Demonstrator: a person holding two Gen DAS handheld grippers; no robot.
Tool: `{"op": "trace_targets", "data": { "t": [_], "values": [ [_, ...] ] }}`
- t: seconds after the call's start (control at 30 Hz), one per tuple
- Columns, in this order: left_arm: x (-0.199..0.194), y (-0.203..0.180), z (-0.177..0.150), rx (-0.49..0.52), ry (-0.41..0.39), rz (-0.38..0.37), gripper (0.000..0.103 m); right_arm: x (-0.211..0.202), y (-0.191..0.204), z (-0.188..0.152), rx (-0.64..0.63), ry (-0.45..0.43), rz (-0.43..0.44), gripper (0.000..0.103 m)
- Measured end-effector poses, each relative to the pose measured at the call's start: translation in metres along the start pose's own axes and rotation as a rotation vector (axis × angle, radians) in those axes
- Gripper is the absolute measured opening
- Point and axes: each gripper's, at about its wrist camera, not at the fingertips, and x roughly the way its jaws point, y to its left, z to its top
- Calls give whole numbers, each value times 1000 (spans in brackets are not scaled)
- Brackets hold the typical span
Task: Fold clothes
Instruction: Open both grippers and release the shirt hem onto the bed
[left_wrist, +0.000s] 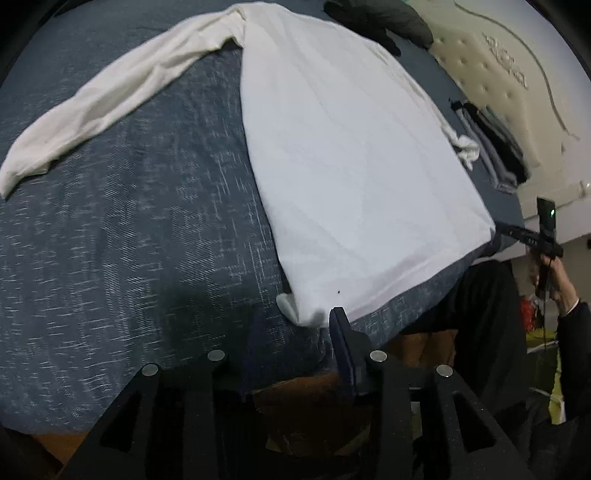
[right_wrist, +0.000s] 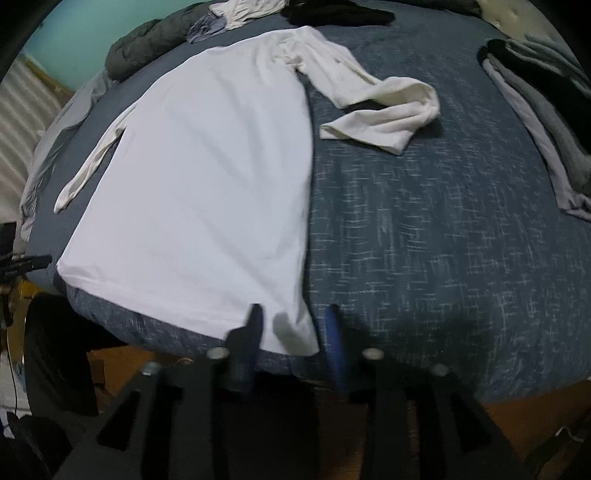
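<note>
A white long-sleeved cotton shirt (left_wrist: 347, 155) lies flat on a dark blue flecked bedspread (left_wrist: 140, 236), one sleeve stretched out to the left. The left gripper (left_wrist: 295, 325) hovers with jaws parted at the shirt's near hem corner. At right, a hand (left_wrist: 557, 284) holds another black gripper beside a cream tufted headboard (left_wrist: 491, 70).

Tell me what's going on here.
A person with a gripper in each hand is folding a white shirt laid flat on a blue bed. The left gripper and the right gripper sit open at the hem's two near corners. One sleeve lies stretched out, the other sleeve bent.
</note>
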Motion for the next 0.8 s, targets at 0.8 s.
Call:
{"op": "trace_targets", "data": {
  "t": [0.8],
  "values": [
    [-23,-15,-6,74,116,14,2,-44,19,-4,-111,5,-29,4]
  ]
}}
